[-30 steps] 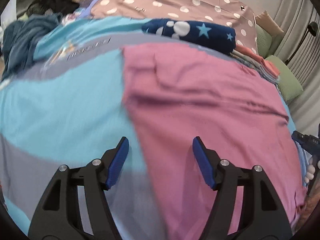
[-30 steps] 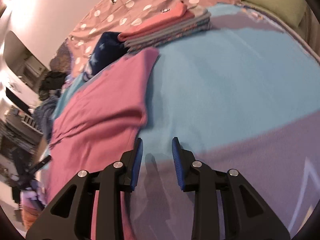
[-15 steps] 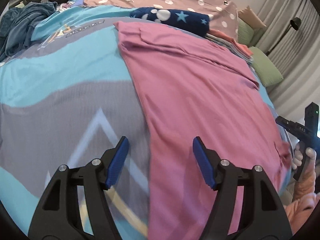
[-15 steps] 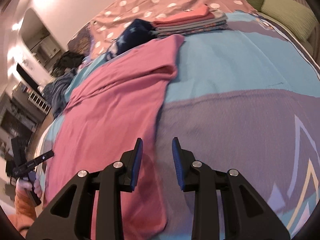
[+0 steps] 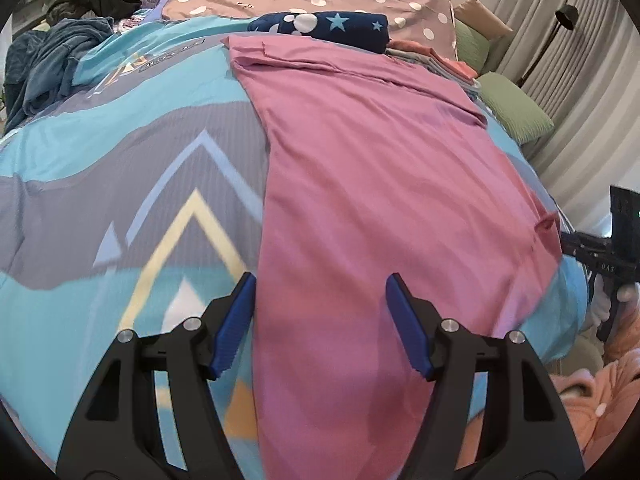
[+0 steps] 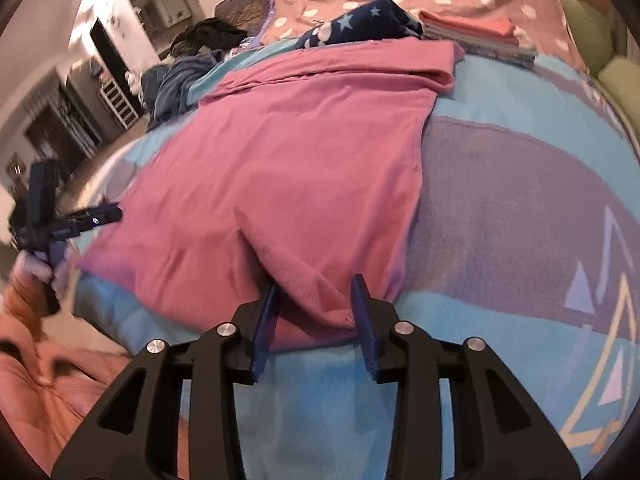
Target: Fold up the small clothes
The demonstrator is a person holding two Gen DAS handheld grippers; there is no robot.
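A pink garment (image 5: 380, 168) lies spread flat, lengthwise, on the blue and grey duvet (image 5: 120, 168). Its far end is folded over. My left gripper (image 5: 320, 308) hangs open above the garment's near left part, its left finger just at the cloth's left edge. In the right wrist view the same pink garment (image 6: 300, 152) has its near right corner bunched up. My right gripper (image 6: 316, 308) straddles that bunched corner; its jaws are opening, and the cloth sits between the blue pads without being pinched.
At the far end lie a navy star-patterned bundle (image 5: 320, 26) and a stack of folded clothes (image 6: 476, 36). Green pillows (image 5: 516, 108) are at the right, a dark blue heap (image 5: 48, 64) at the far left. The bed's near edge and an orange sleeve (image 6: 40, 380) are close.
Both grippers have drawn back along the garment toward the bed's near edge. The right one has rolled, spread its fingers wider, and now has the cloth's corner between them.
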